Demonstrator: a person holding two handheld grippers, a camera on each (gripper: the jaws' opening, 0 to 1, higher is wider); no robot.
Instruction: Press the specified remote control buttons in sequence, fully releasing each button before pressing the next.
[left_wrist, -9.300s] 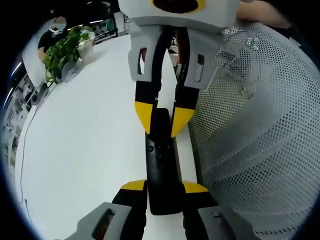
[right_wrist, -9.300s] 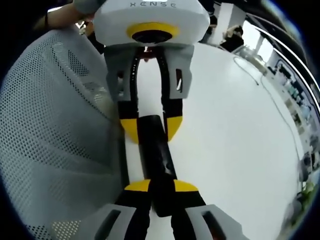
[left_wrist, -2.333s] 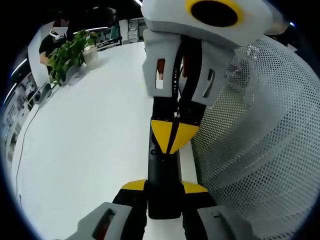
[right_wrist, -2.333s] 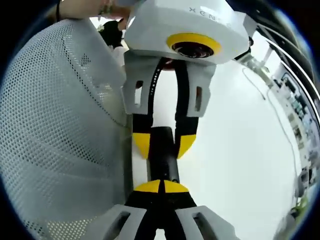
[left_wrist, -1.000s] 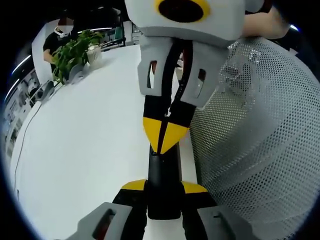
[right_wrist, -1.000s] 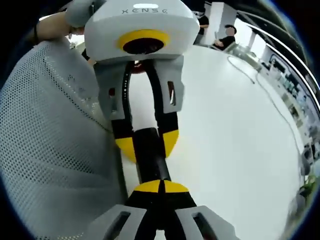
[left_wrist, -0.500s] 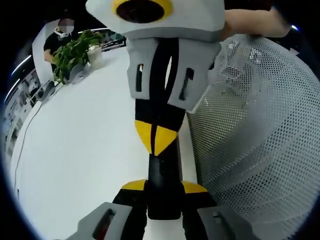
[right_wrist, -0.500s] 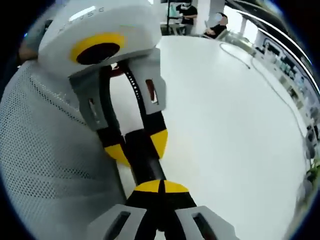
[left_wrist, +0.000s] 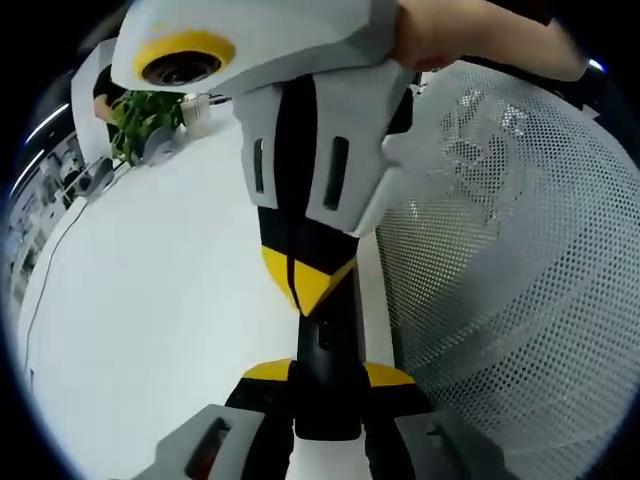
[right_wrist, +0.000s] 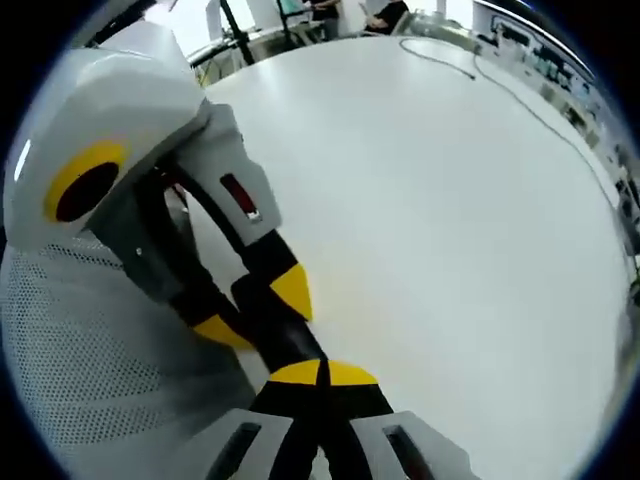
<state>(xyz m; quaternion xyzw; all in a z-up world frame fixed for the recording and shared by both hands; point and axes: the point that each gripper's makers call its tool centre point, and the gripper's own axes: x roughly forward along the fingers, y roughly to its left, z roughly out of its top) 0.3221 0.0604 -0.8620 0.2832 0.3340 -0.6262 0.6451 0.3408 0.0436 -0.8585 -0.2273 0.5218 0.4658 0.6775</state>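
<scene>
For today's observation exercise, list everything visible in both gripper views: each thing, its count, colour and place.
remote control: one, black, held lengthwise between the two grippers above the table
table: one, white, beneath the remote
mesh basket: one, white, beside the remote
potted plant: one, green, far table edge
cable: one, dark, across far table
hand: one, on the right gripper's top
left gripper: yellow-tipped fingers shut on the remote
right gripper: yellow-tipped fingers shut, tips on the remote
</scene>
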